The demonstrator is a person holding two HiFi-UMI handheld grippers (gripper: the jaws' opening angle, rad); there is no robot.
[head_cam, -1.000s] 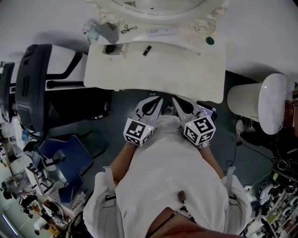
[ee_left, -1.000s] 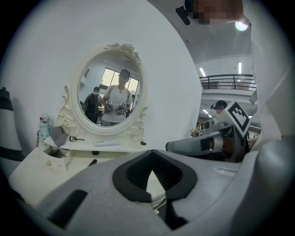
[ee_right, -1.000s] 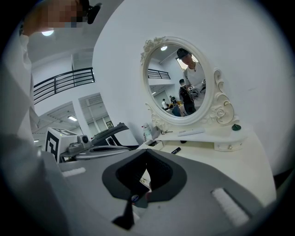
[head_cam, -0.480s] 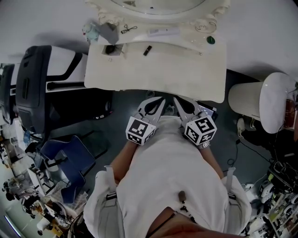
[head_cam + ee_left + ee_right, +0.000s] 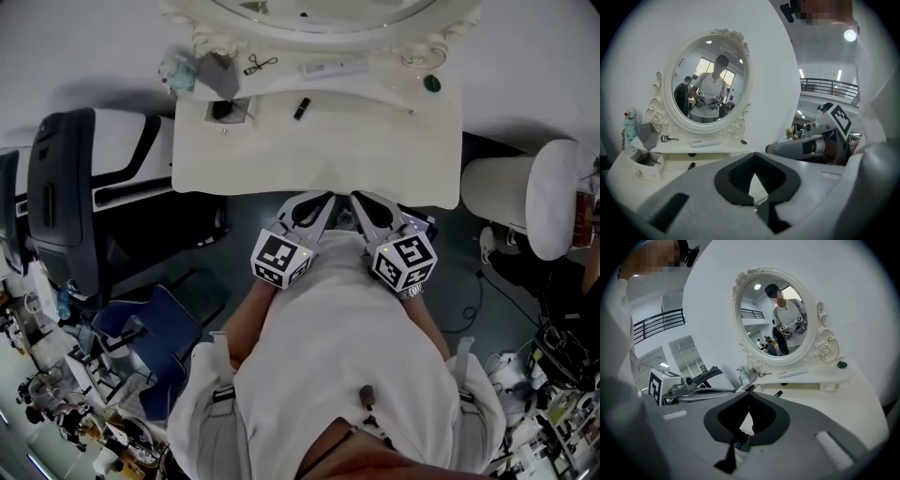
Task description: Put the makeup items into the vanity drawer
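At the front edge of the white vanity point(image 5: 375, 150), we hold both grippers side by side over our lap, pointing toward the oval mirror point(image 5: 710, 79). The left gripper point(image 5: 322, 199) has its jaws pressed together with nothing between them. The right gripper point(image 5: 358, 199) is likewise closed and empty, and only the tabletop shows through the gap behind its pads. None of the makeup items is in our grasp. An eyelash curler point(image 5: 255, 64), a long white flat item point(image 5: 335, 67) and a small dark green round item point(image 5: 431, 83) lie on the raised shelf under the mirror. 1 black tube point(image 5: 301, 109) lies alone on the tabletop, just in front of that shelf. The small drawer point(image 5: 228, 110) at the shelf's left end stands pulled open, with something dark inside that we cannot identify. Beside it, at the shelf's left corner, stand a teal bottle point(image 5: 176, 73) and a grey object point(image 5: 217, 70). A white stool point(image 5: 525, 202) stands to the right of the vanity, and a black chair point(image 5: 66, 187) to the left.
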